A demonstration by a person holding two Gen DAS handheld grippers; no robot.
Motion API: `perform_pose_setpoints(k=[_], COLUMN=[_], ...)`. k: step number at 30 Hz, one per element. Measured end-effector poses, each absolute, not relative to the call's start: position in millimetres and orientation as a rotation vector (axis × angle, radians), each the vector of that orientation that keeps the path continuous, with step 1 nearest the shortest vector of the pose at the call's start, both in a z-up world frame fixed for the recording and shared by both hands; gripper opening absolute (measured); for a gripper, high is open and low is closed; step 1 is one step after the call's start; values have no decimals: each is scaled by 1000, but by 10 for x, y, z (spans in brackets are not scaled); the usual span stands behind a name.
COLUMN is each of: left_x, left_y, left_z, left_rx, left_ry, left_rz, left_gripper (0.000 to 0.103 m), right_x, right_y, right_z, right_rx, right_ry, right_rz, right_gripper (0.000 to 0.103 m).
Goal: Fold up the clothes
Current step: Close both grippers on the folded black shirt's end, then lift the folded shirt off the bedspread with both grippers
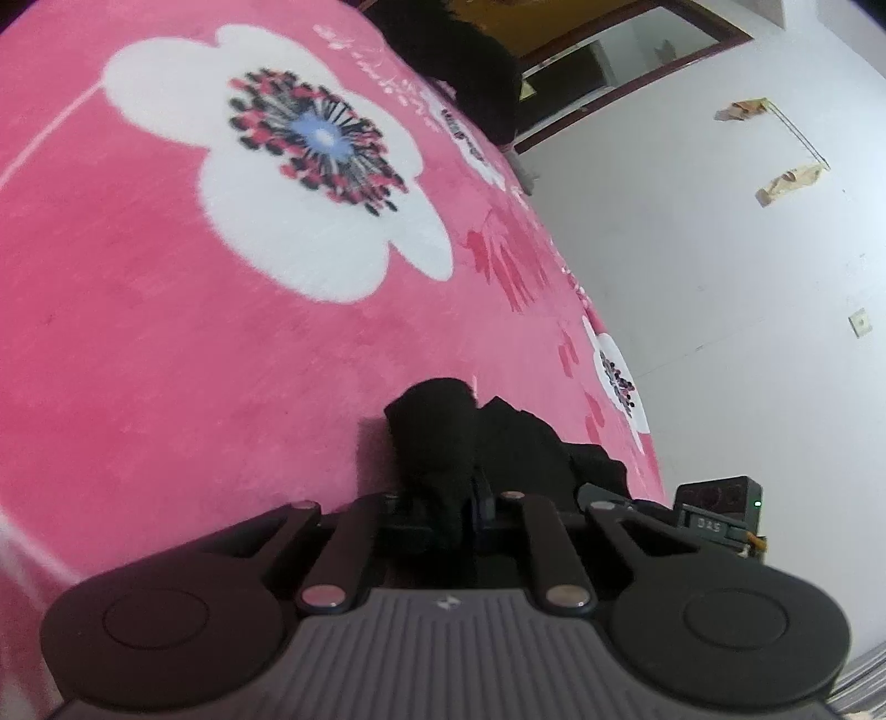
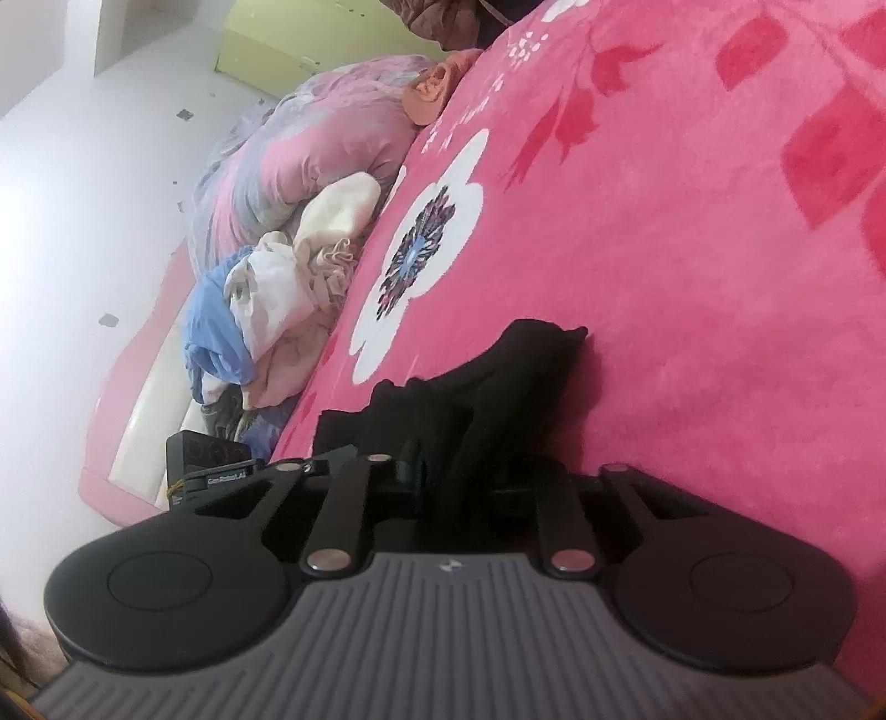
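Observation:
A black garment lies bunched on a pink flowered blanket. My left gripper is shut on a fold of it, and the cloth sticks up between the fingers. In the right wrist view the same black garment spreads over the blanket, with my right gripper shut on another part of it. The two grippers sit close side by side: the right gripper's body shows at the left view's right edge, and the left gripper's body shows at the right view's left edge.
A pile of pale and blue clothes lies beside a pink-purple duvet at the bed's far edge. Another dark garment sits at the blanket's far end, near a brown-framed opening in the white wall.

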State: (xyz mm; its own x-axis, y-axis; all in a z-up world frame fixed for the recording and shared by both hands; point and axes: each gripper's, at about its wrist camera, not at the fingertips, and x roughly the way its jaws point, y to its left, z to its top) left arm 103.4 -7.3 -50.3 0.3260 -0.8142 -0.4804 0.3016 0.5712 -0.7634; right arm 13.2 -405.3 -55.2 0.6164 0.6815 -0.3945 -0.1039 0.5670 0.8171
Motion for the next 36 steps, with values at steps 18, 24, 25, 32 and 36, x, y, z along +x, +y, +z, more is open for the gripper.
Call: perform_pose_setpoints(k=[18,24,25,32,36], left_x=[103,-299,-356,-445,-301], left_y=[-267,-465,-514,-1079,-1596], left_z=[735,1226,1310,1810,2054], left_rx=[-343,-280,-272,-229,-190], left_ry=[649,511,488,379,308], left_rz=[-719,-738,-745,-805,-840], left_gripper=[7,7,7,6,6], right_x=[-704,-1197,-1270,-1575,-1575], right_y=[-3465,-3356,-3357,-3732,-4108], right_z=[518,936,1006,1579,1948], right_rx=[403,266,246,160,79], right_ry=[553,435,416,267,194], right_rz=[329,272,263,205,136], right_gripper=[10,10,10,10,10])
